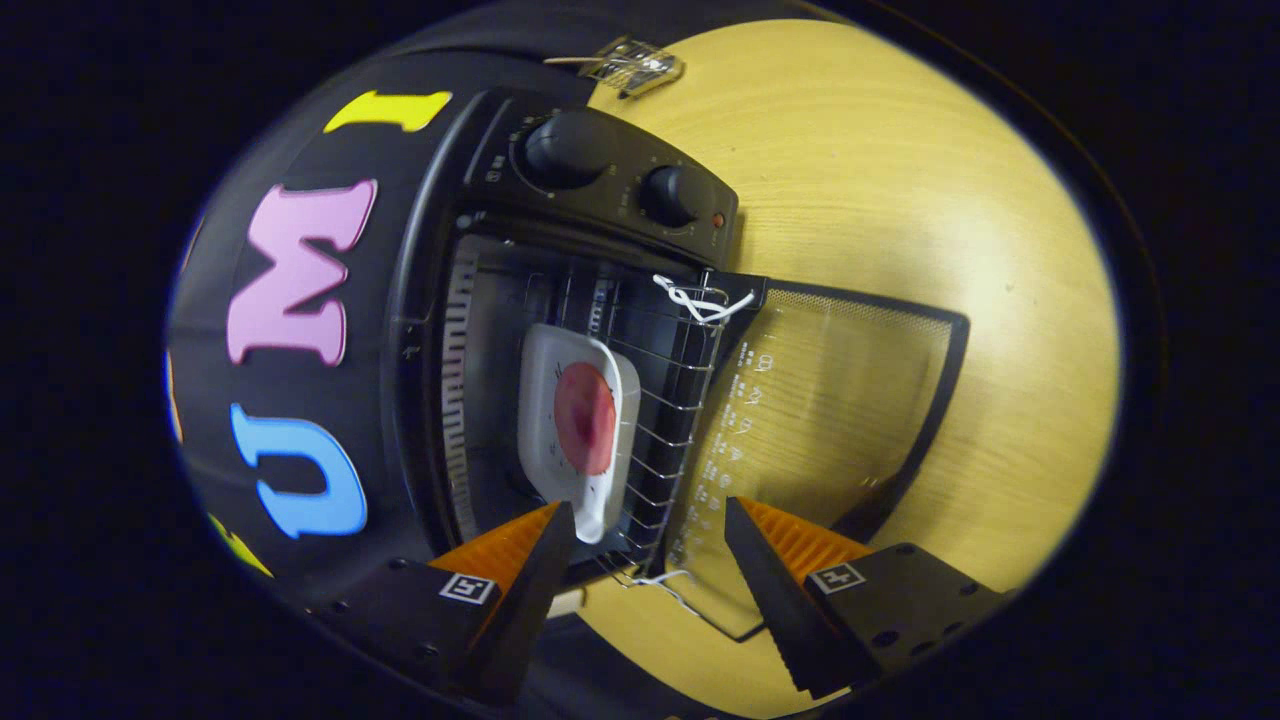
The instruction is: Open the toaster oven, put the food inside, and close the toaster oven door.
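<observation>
Jaws stand released and apart, with nothing between them: the gripper [650, 560] hovers just in front of the toaster oven [560, 300], one finger low by the oven's mouth, the other over the lowered door [830, 400].

Taking the toaster oven as landmark: its glass door lies swung fully down onto the wooden table [900, 180]. Inside the cavity a wire rack [670, 400] holds a white dish [575, 440], and on that dish sits the food [585, 418], a round reddish piece. Two black knobs [565, 150] sit on the oven's control panel, beside the cavity. White cord [695, 298] is tied at the rack's front corner nearest the knobs, and another loop shows at the opposite corner. A small metal clip-like object [635, 65] lies on the table beyond the oven.

By my reading, opening and loading are done, and closing is the step in hand. The next move calls for getting a finger under or behind the door's far edge and swinging it up toward the oven, taking care not to snag the cord or rack.

Count: one oven, one door, one rack, one dish, one piece of food, two knobs, one metal object.
</observation>
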A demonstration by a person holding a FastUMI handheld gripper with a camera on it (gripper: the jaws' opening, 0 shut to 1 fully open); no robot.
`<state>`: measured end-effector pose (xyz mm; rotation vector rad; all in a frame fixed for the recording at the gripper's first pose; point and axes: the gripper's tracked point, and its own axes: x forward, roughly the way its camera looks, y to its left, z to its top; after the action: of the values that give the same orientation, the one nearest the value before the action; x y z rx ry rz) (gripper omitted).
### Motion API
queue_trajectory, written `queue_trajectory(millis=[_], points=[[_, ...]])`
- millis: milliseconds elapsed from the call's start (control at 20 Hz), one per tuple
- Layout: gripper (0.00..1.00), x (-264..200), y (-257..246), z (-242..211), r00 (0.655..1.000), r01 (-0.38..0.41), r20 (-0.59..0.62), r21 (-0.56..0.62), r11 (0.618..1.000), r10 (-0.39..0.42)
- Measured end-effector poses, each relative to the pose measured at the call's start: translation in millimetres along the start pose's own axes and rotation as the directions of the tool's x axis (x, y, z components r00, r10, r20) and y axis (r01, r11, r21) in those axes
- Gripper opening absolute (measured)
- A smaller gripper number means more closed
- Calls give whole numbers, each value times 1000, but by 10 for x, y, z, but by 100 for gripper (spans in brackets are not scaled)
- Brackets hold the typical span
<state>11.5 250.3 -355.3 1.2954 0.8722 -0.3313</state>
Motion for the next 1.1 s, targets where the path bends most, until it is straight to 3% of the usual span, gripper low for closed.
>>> queue_trajectory(millis=[150, 250, 350, 500, 600, 750, 900, 1100], points=[[97, -307, -9, 19, 999, -48, -6, -177, 983, 47], [98, -478, 40, 51, 997, -82, -18, -299, 951, 80], [98, -733, 83, 102, 993, -114, -12, -459, 881, 121], [98, -971, 179, 117, 987, -122, -4, -677, 726, 161], [99, -1049, 151, 72, 988, -106, -13, -775, 624, 153], [99, -1109, -33, -46, 993, -78, -25, -858, 508, 112], [99, -1071, -294, -170, 998, -51, -31, -899, 436, 53], [99, -890, -675, -295, 998, -19, -39, -920, 392, -43]])
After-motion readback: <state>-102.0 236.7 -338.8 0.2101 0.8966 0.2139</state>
